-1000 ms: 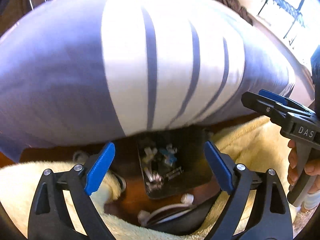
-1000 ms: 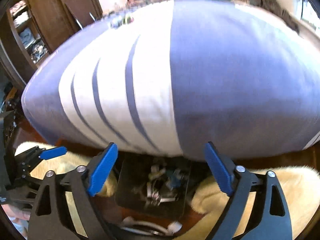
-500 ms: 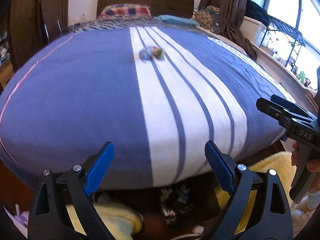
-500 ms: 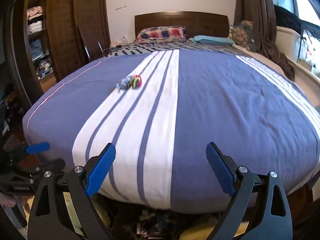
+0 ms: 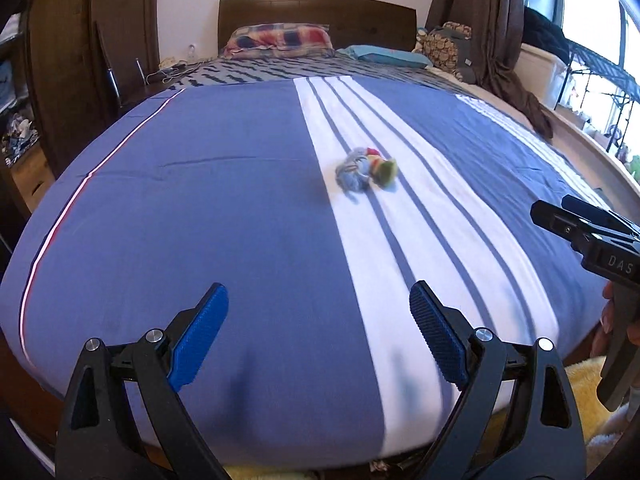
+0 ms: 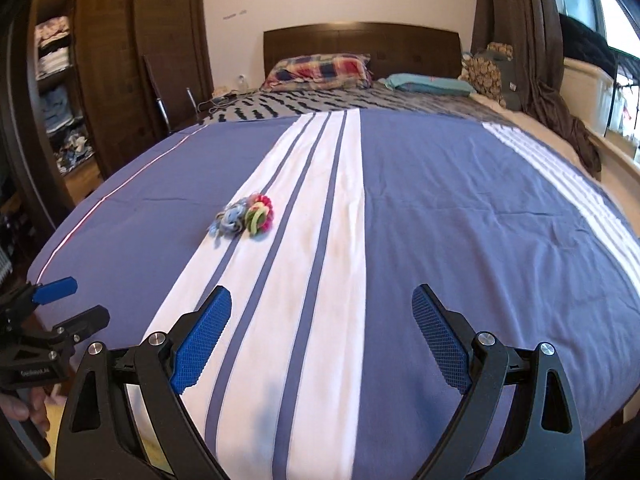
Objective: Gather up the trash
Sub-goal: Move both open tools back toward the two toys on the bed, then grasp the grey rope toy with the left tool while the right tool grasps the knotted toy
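Observation:
A small clump of trash [image 5: 366, 171], a blue-grey frayed bundle beside a green, yellow and pink piece, lies on the white stripe of the blue bedspread [image 5: 200, 220]. It also shows in the right wrist view [image 6: 246, 216]. My left gripper [image 5: 319, 338] is open and empty over the foot of the bed, well short of the clump. My right gripper [image 6: 322, 340] is open and empty, also over the foot of the bed, with the clump ahead to its left. Each gripper shows at the edge of the other's view.
A plaid pillow [image 6: 320, 70] and a teal pillow [image 6: 430, 82] lie at the wooden headboard [image 6: 360, 42]. A dark wardrobe [image 6: 120, 60] stands at the left. A brown curtain [image 6: 532, 60] and window ledge run along the right. A yellow rug [image 5: 580, 400] lies below the bed's foot.
Both grippers have risen from near the floor, where a dark tray of trash was in view, to above the bed's foot. The bed top and the clump now show.

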Tool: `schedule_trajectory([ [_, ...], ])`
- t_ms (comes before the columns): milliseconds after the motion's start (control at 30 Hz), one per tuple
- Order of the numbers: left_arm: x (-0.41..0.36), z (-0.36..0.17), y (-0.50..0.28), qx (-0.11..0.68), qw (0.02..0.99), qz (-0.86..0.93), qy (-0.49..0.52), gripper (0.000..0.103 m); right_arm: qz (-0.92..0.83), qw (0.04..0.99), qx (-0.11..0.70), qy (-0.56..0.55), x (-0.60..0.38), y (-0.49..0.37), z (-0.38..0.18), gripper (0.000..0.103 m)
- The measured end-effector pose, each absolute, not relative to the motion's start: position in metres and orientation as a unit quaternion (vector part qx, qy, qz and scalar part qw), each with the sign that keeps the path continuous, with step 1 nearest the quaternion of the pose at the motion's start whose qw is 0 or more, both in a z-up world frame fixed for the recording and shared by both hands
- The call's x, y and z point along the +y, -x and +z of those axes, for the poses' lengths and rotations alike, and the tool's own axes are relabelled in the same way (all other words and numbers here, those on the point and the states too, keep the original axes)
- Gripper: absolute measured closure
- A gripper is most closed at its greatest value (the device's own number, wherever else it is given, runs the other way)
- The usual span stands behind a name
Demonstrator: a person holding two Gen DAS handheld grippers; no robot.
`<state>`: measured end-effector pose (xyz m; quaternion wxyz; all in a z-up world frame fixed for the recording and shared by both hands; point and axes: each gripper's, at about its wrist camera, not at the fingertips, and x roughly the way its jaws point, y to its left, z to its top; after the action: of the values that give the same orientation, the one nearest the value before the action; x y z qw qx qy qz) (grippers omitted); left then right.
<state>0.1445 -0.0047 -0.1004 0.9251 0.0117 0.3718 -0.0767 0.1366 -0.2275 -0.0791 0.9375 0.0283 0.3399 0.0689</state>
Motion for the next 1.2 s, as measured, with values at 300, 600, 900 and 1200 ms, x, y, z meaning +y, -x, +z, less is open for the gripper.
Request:
schedule_trajectory([
  [300,-0.006,-0.119,-0.201,0.397,0.914,-0.082,-0.008,0.017,0.082,0.928,0.362,-0.023,-0.202,-0.201,-0.093,0.012],
  [600,-0.011,-0.132,-0.244,0.411,0.907,-0.091,-0.009,0.020,0.132,0.909,0.394,-0.033,-0.165,-0.255,-0.106,0.042],
  [900,-0.015,-0.133,-0.260,0.413,0.905,-0.101,-0.011,0.023,0.165,0.883,0.437,-0.046,-0.148,-0.287,-0.125,0.059],
  [1200,-0.028,-0.131,-0.267,0.413,0.904,-0.111,-0.013,0.024,0.165,0.887,0.430,-0.042,-0.159,-0.284,-0.120,0.078],
])
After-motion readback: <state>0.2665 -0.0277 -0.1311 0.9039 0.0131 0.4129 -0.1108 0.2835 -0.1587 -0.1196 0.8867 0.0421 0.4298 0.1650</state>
